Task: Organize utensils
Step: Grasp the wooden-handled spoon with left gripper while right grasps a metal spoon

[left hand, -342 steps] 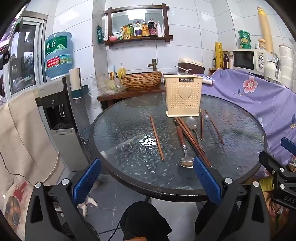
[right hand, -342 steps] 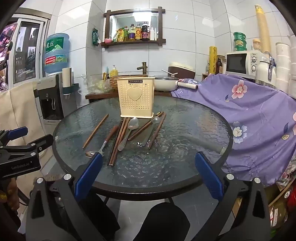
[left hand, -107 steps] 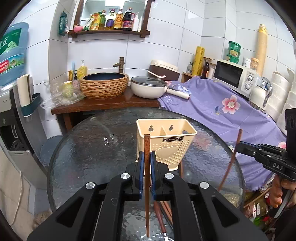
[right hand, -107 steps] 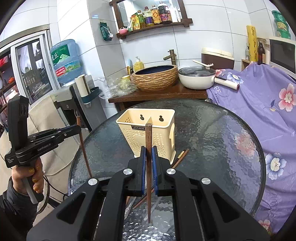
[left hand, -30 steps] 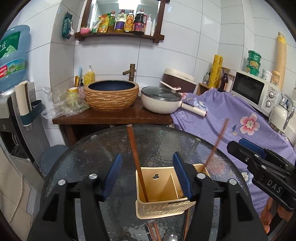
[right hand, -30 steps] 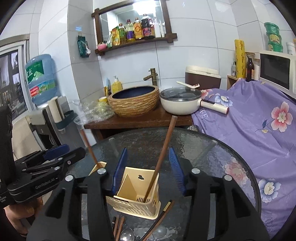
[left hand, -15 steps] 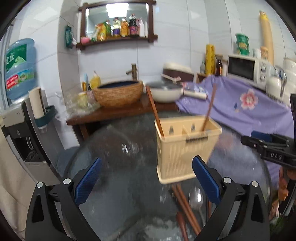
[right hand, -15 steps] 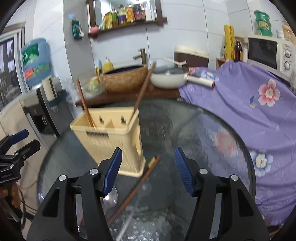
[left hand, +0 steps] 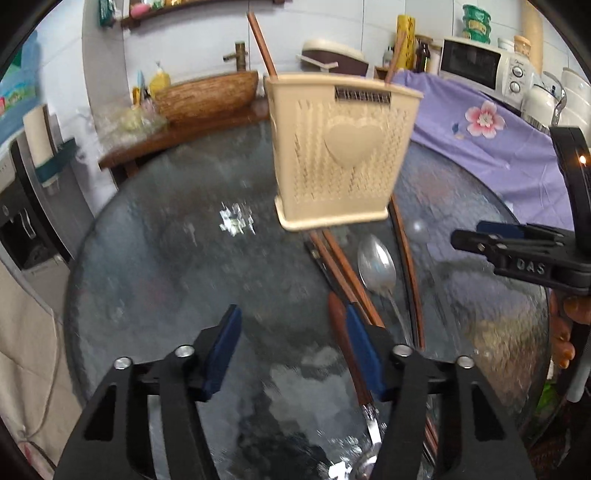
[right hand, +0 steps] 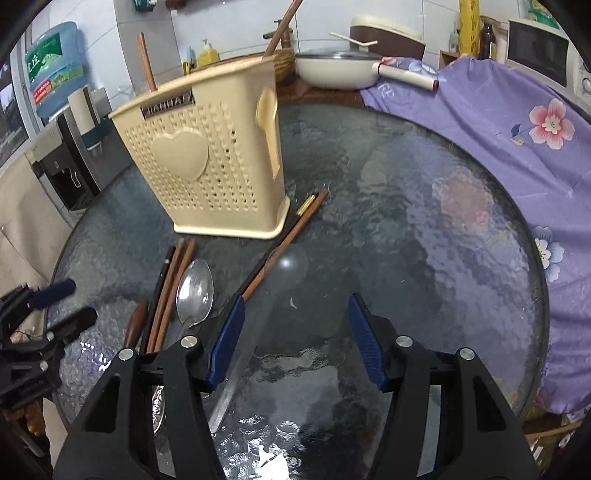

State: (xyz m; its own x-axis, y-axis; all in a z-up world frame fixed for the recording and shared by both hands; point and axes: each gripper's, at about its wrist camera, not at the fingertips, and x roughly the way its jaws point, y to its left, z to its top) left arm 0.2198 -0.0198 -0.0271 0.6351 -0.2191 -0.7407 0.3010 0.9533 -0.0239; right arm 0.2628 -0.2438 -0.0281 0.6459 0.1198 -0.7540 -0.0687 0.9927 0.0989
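Both tools are reaching toward the utensils lying loose on the glass table, apparently between drop-offs: 2 chopsticks are already standing in the cream holder. The left gripper and right gripper are closing with nothing between their jaws. Next, each is needing to line up on a chopstick or spoon. The holder's nameplate is too blurred to read; the right gripper's body is reading "DAS".

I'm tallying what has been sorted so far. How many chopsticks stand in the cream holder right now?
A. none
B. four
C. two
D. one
C: two brown chopsticks, one at the left end and another at the right end, stick up out of the cream holder; the other chopsticks and the spoon lie on the glass table.
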